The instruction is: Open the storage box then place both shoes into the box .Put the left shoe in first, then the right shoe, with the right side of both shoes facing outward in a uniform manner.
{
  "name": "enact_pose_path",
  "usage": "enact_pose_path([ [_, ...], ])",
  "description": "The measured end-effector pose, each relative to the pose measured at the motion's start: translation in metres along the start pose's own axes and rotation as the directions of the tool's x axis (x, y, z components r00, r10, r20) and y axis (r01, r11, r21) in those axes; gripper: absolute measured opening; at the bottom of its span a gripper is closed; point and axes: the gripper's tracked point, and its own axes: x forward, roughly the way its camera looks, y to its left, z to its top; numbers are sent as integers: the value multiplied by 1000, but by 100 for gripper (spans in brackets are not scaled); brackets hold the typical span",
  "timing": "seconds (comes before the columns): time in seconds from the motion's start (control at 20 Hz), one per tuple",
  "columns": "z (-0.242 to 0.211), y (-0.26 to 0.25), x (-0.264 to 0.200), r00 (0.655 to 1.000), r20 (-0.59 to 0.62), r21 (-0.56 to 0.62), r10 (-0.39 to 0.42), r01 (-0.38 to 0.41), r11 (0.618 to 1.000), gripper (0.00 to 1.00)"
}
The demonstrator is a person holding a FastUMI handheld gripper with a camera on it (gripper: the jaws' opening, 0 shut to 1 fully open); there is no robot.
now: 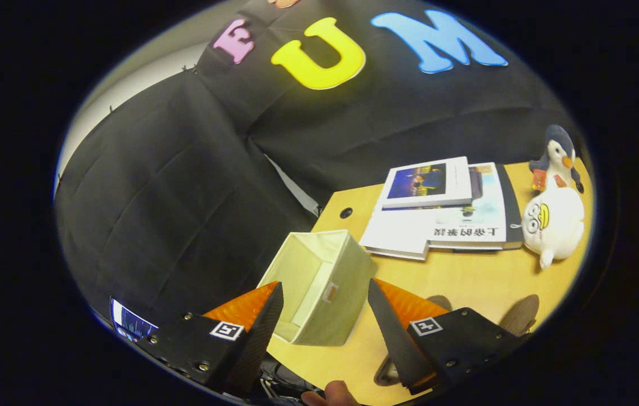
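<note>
A stack of books lies on the desk, beside a white plush duck and a penguin toy

Gripper: two tapered wedge-shaped fingers, spread wide apart; ribbed textured outer faces; each on flat mounting block with small screws; square fiducial marker atop each block; fingertip of hand beneath.

We see even overhead light, sharp at centre, with heavy fisheye bending outward. Soft shadows on the table fall beyond the gripper's spread fingers. No glare.
</note>
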Motion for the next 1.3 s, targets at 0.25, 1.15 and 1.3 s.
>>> enact_pose_path([
  [0.25,-31,-52,-9,993,-4,39,-122,122,992,92],
  [1.15,-167,-140,10,908,-287,-31,-305,310,950,90],
  [1.3,-182,-155,23,883,-331,-56,-332,333,941,88],
])
